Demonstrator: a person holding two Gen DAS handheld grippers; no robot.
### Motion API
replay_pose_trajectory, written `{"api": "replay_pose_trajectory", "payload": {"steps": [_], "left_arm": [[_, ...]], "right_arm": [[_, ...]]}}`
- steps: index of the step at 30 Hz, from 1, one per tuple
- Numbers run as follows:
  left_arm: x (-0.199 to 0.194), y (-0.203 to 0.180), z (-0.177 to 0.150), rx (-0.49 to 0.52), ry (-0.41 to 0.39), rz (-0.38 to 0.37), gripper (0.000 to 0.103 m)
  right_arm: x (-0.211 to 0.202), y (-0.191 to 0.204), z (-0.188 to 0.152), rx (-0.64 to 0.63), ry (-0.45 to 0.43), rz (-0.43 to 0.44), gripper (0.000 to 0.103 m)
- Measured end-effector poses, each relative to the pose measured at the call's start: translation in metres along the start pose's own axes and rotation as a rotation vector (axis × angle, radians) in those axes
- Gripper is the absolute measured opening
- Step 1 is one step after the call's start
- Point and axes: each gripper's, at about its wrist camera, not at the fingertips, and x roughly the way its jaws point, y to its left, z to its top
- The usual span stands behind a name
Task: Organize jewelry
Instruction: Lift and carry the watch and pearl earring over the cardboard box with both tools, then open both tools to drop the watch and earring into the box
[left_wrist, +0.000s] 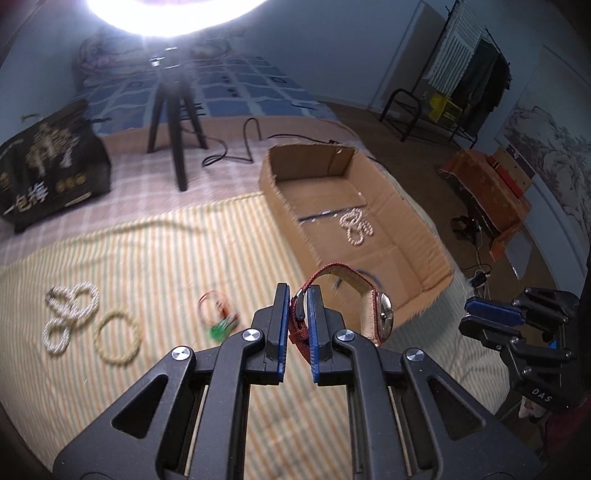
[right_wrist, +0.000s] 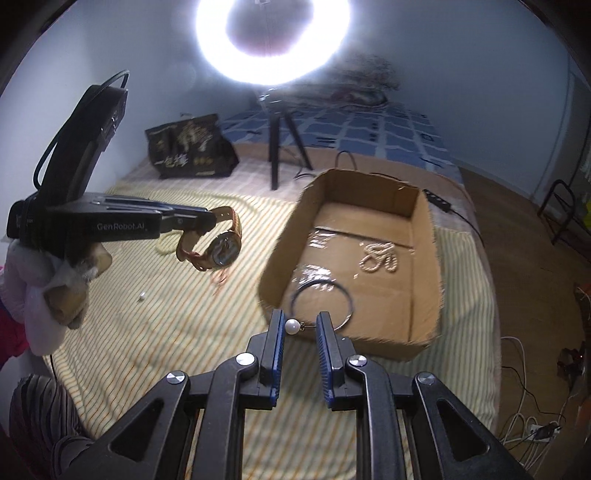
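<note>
Biggest risk: watch (left_wrist: 369, 306) slips. Left gripper (left_wrist: 298, 314) has its fingers closed on the red strap only, near one end, so the heavy case hangs off to the side, in the air just short of the box (left_wrist: 424, 236) near wall. A swing or a snag on that wall could pull the strap loose and drop it on the bed (left_wrist: 147, 236), outside the box.

Next: hoop (right_wrist: 321, 299) with pearl (right_wrist: 291, 326). Right gripper (right_wrist: 301, 328) fingers are partly apart; pearl touches the left finger and the wire ring reaches past the right one over the box edge. Cannot tell if it is actually clamped; if not, it may roll or catch on the cardboard.

Both grippers head for the same near corner, so a bump is possible.

In the box: 1 bead strand (right_wrist: 378, 260). On the bed, well apart from the box: bead strand (left_wrist: 70, 317), bangle (left_wrist: 117, 341), red-green piece (left_wrist: 218, 314). Tripod (left_wrist: 173, 110), cable (left_wrist: 236, 147) and bag (left_wrist: 48, 166) sit behind, not in the way.
</note>
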Motion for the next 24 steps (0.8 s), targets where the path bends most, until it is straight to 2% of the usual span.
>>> {"api": "replay_pose_trajectory", "payload": {"steps": [15, 24], "left_arm": [[0.053, -0.022, 0.048, 0.027, -0.009, 0.030, 0.007], [0.073, -0.027, 0.058, 0.014, -0.006, 0.039, 0.007]], "right_arm": [[0.036, -0.050, 0.014, 0.097, 0.002, -0.019, 0.015], [0.049, -0.073, 0.014, 0.155, 0.004, -0.038, 0.016]]}}
